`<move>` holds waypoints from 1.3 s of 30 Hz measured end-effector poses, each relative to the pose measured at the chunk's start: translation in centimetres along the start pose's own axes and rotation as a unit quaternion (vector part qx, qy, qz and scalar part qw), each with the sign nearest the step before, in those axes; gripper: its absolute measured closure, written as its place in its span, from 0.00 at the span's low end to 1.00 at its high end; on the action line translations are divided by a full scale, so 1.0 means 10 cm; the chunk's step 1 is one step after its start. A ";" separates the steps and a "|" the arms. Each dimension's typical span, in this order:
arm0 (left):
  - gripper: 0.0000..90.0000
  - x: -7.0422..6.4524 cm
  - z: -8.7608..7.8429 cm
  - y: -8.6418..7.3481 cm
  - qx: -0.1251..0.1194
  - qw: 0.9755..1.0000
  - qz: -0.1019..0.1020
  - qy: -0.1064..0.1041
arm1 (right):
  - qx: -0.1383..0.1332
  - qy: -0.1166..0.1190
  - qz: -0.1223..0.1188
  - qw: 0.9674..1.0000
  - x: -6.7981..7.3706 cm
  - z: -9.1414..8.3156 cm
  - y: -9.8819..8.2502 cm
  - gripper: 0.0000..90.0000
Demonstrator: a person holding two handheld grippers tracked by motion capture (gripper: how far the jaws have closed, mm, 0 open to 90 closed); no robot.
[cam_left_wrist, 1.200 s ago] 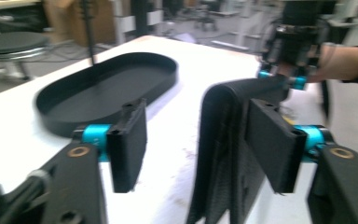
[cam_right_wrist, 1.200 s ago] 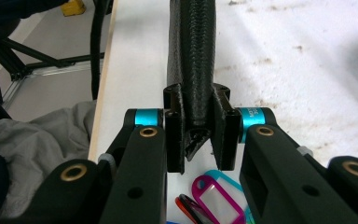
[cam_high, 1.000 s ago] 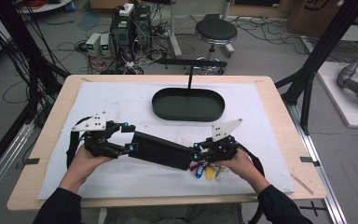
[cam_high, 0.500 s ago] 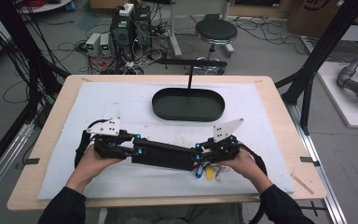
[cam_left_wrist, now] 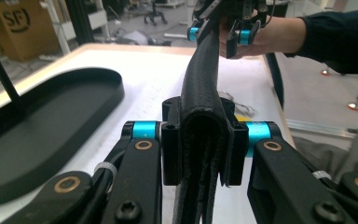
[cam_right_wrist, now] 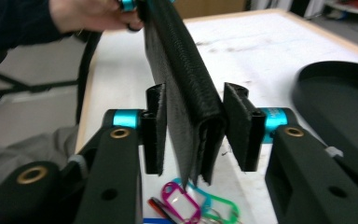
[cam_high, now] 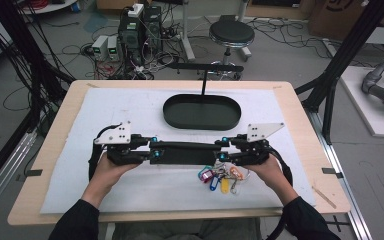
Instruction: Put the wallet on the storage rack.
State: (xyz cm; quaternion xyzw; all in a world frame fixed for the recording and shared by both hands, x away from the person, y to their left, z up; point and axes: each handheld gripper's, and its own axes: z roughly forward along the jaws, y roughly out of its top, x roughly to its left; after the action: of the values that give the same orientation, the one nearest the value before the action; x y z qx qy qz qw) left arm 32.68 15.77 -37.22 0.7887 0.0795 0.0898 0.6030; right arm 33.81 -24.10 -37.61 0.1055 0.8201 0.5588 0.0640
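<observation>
A long black leather pouch (cam_high: pixel 187 152) hangs level between my two grippers, just above the white mat. My left gripper (cam_high: pixel 152 150) is shut on its left end. In the left gripper view both pads squeeze the folded pouch (cam_left_wrist: pixel 200 93), and these jaws have just been closing on it. My right gripper (cam_high: pixel 223 149) is open around the other end, its jaws having just been opening. In the right gripper view the pouch (cam_right_wrist: pixel 182 84) stands between the spread pads, with a clear gap on the right side. A bunch of coloured key tags (cam_high: pixel 219 178) lies under the right end.
A black oval tray (cam_high: pixel 170 117) with an upright post sits at the back centre of the mat, close behind the pouch. The table's front edge (cam_high: pixel 180 216) lies just beyond my wrists. Cables trail from both grippers.
The pouch has swung from a slant to level. My left jaws have closed on its left end, and my right jaws have spread apart off its right end.
</observation>
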 end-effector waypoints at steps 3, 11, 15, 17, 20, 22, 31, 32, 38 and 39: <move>0.83 0.03 0.05 0.03 -0.009 1.000 0.005 0.022 | -0.023 -0.040 0.013 0.999 -0.05 -0.15 -0.02 0.55; 0.83 0.17 0.15 0.10 -0.037 0.997 0.005 0.075 | -0.065 -0.154 0.058 0.984 -0.26 -0.57 -0.17 0.47; 0.83 0.25 0.24 0.13 -0.040 0.994 0.004 0.097 | -0.063 -0.197 0.074 0.976 -0.32 -0.70 -0.24 0.46; 0.83 0.29 0.29 0.15 -0.042 0.993 0.005 0.106 | -0.065 -0.206 0.077 0.973 -0.32 -0.73 -0.25 0.45; 0.83 0.36 0.37 0.17 -0.040 0.992 0.007 0.119 | -0.065 -0.225 0.086 0.968 -0.35 -0.80 -0.28 0.42; 0.83 0.42 0.43 0.18 -0.043 0.991 0.007 0.126 | -0.064 -0.237 0.092 0.965 -0.37 -0.83 -0.30 0.41; 0.83 0.67 0.66 0.18 -0.050 0.987 -0.002 0.151 | -0.065 -0.270 0.116 0.954 -0.43 -0.93 -0.40 0.39; 0.83 0.70 0.68 0.17 -0.052 0.987 -0.002 0.154 | -0.066 -0.273 0.117 0.952 -0.43 -0.94 -0.41 0.38; 0.83 0.85 0.80 0.11 -0.049 0.985 -0.016 0.165 | -0.068 -0.282 0.123 0.949 -0.45 -0.98 -0.44 0.38; 0.83 0.88 0.83 0.10 -0.049 0.985 -0.018 0.167 | -0.069 -0.283 0.125 0.949 -0.45 -0.99 -0.44 0.38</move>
State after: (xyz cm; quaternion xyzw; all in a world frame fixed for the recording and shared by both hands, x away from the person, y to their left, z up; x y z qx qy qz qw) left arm 43.21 9.78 -37.96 0.7304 0.1886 0.2129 0.6209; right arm 35.52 -35.69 -38.15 0.3560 0.7084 0.5645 0.2299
